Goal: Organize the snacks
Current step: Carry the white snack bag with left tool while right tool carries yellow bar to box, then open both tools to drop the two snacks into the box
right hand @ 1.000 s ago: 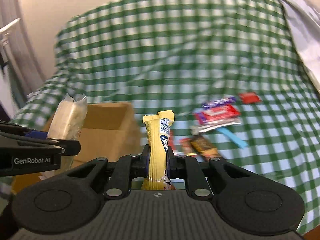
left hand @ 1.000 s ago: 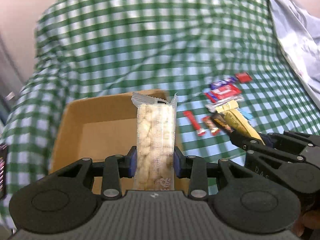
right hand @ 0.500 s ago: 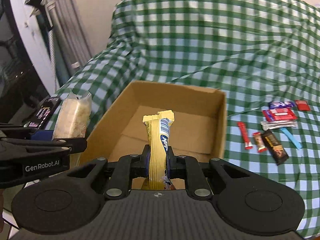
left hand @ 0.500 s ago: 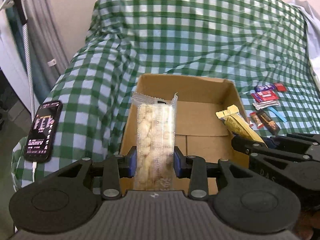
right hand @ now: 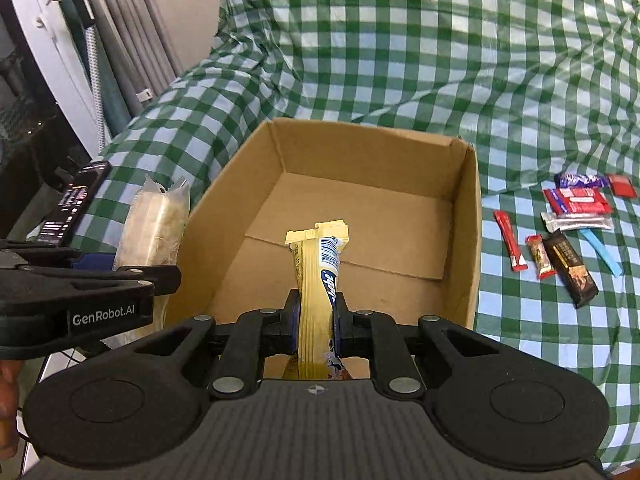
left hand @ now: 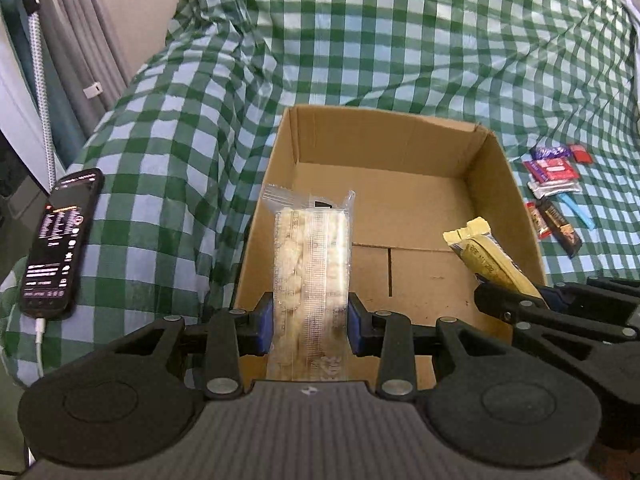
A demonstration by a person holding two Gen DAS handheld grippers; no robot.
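My left gripper (left hand: 310,320) is shut on a clear pack of pale puffed snack (left hand: 310,264), held upright over the near left edge of an open cardboard box (left hand: 400,132). My right gripper (right hand: 316,316) is shut on a yellow wrapped bar (right hand: 318,272), held upright over the box's near edge (right hand: 464,184). The box holds nothing else that I can see. The yellow bar also shows in the left wrist view (left hand: 488,256), and the clear pack in the right wrist view (right hand: 154,224).
Several small snack bars (right hand: 568,236) lie on the green checked cloth (right hand: 400,40) right of the box; they also show in the left wrist view (left hand: 554,192). A black phone (left hand: 60,240) on a cable lies left of the box. Curtains and a white cabinet stand far left.
Both grippers have swung left with their snacks, from near the loose bars to over the box. The box now fills the middle of both views and the phone has come into sight.
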